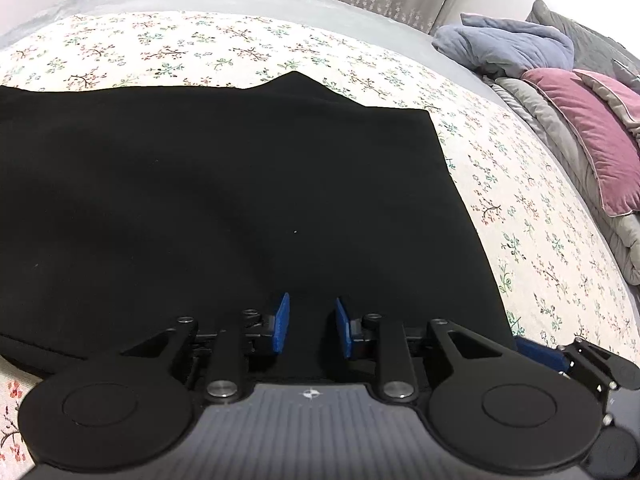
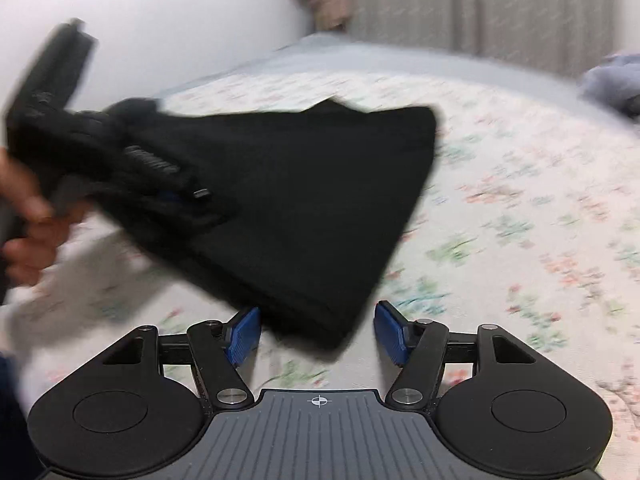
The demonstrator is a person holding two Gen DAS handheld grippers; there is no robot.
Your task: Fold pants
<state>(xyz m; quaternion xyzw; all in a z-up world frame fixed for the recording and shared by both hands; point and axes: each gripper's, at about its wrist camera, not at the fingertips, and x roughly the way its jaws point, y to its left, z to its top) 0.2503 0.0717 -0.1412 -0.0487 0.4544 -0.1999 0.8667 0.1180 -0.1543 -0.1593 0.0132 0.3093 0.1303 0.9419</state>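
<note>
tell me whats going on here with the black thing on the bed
A person is folding black pants on a floral bedsheet, with a handheld gripper in each hand. The left gripper sits over the pants' near edge, its blue pads apart with cloth between them. The right gripper is open at the near corner, gripping nothing. Pillows are piled alongside.

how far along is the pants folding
Done: the black pants lie flat on the floral bedspread as a folded layered panel. In hand: nothing; the left gripper and right gripper are open at its near edge. Left: probably another fold, though I can't tell.
</note>
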